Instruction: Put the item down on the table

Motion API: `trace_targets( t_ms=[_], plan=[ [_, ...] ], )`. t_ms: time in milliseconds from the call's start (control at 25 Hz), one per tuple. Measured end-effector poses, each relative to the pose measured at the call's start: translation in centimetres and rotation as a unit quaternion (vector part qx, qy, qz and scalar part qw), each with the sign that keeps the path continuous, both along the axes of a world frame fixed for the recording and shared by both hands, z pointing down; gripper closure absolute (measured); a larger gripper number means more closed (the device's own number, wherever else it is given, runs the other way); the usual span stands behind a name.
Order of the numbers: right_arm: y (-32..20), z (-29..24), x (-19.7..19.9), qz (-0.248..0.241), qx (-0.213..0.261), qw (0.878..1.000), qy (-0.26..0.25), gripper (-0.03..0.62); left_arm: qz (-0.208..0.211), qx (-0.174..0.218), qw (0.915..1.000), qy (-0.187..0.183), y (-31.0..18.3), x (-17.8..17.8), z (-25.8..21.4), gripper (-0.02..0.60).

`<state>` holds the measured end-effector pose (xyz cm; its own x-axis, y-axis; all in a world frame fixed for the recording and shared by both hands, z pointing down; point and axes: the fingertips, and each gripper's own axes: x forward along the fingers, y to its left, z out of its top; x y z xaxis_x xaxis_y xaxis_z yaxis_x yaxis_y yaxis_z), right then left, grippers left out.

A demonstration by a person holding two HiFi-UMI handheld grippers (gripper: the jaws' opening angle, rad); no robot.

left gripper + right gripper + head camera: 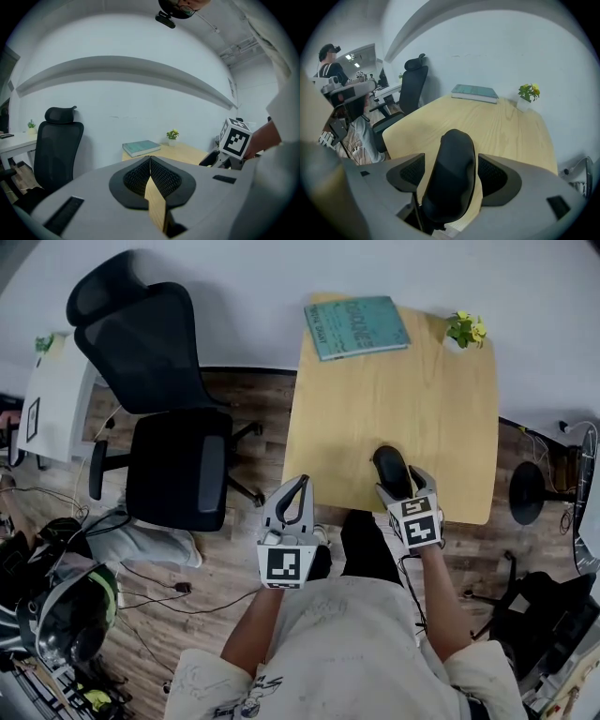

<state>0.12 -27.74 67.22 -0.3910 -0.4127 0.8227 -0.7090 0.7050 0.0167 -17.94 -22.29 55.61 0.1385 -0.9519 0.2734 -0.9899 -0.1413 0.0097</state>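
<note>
The right gripper [400, 487] grasps a black rounded item [389, 465] between its pads, just inside the 6 o'clock edge of the wooden table [441, 399]. Bare tabletop runs on toward 12 o'clock, up to a teal book [356, 327] at 11 and a small potted plant [466, 330] at 1. The left gripper [301, 488], jaws pressed together on nothing, hangs off the 7 o'clock corner, near the black office chair [173, 456].

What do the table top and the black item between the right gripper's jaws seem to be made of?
Table top: pale wood or wood-look laminate, satin finish; long grain lines show. Black item: probably moulded plastic, smooth, matte, with soft sheen on its rounded top.
</note>
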Motion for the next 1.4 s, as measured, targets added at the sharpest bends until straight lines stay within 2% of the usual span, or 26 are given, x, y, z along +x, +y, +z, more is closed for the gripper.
trace_targets(
  t_ms=[480, 640, 840, 1080, 1400],
  plan=[
    [2.1, -2.5, 1.5, 0.045, 0.026, 0.998, -0.025, 0.246, 0.032, 0.023, 0.9992, -0.002, 1.0, 1.1, -1.2, 0.572],
    [2.7, -4.0, 2.7, 0.075, 0.056, 0.995, -0.041, 0.246, 0.045, 0.03, 0.9985, -0.002, 1.5, 1.9, -1.8, 0.572],
    [3.1, -6.5, 3.9, 0.118, 0.102, 0.985, -0.079, 0.246, 0.063, 0.035, 0.9974, -0.005, 1.9, 2.7, -2.4, 0.572],
    [4.1, -8.9, 5.1, 0.134, 0.148, 0.974, -0.106, 0.246, 0.076, 0.045, 0.9961, -0.005, 2.2, 3.5, -3.0, 0.573],
    [4.3, -13.8, 6.7, 0.155, 0.23, 0.944, -0.178, 0.246, 0.092, 0.064, 0.9937, -0.004, 1.5, 4.8, -5.0, 0.573]
  ],
)
